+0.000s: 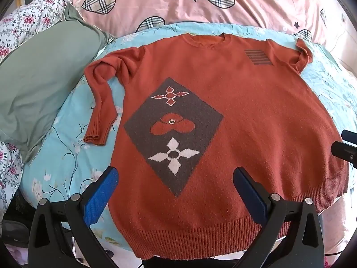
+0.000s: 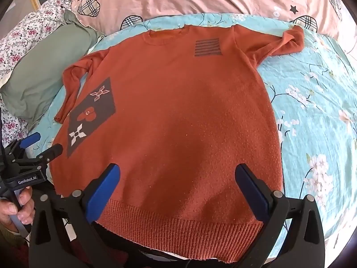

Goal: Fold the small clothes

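An orange knit sweater (image 1: 256,102) lies flat, front up, on a light blue floral sheet (image 1: 67,167). It has a dark diamond patch with flower shapes (image 1: 174,134) and a striped patch near the collar. It also shows in the right wrist view (image 2: 178,111). Its left sleeve (image 1: 100,102) is bent down beside the body; its right sleeve (image 2: 287,40) is bunched at the far right. My left gripper (image 1: 176,192) is open above the hem's left part. My right gripper (image 2: 178,189) is open above the hem's right part. Both are empty.
A green pillow (image 1: 40,84) lies left of the sweater. A pink quilt with plaid hearts (image 1: 200,2) lies behind it. A floral blanket (image 1: 22,29) is at the far left. The left gripper shows in the right wrist view (image 2: 42,145), held by a hand (image 2: 13,205).
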`<state>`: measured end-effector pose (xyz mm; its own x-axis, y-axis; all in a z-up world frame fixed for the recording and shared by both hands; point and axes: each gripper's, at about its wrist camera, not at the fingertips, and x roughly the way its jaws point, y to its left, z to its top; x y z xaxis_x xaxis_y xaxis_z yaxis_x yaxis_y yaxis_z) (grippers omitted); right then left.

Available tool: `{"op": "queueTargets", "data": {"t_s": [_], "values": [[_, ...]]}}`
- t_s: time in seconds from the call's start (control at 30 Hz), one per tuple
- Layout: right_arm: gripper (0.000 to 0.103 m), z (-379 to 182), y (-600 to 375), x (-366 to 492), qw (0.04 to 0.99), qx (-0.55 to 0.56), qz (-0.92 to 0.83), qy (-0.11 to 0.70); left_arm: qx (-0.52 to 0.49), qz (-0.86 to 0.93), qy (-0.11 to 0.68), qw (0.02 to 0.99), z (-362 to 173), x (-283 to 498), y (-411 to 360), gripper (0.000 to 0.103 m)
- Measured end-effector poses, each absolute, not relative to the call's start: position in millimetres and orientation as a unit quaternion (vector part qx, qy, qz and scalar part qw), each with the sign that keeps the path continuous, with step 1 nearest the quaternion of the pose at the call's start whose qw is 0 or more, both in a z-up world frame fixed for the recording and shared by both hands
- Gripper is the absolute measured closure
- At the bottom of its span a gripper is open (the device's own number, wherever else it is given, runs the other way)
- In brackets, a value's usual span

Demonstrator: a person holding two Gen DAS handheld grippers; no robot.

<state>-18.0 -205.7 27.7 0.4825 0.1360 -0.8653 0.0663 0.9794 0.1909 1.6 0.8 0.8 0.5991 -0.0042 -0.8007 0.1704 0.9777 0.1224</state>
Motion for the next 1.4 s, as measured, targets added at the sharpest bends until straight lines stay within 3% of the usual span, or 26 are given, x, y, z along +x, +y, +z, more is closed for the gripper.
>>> {"op": "queueTargets", "data": {"t_s": [1.4], "values": [[0.0,28,-206,-10,0.854,0.116,0.028,0.507,0.085,-0.058,0.449,0.887,-8,10,1,0.0]]}}
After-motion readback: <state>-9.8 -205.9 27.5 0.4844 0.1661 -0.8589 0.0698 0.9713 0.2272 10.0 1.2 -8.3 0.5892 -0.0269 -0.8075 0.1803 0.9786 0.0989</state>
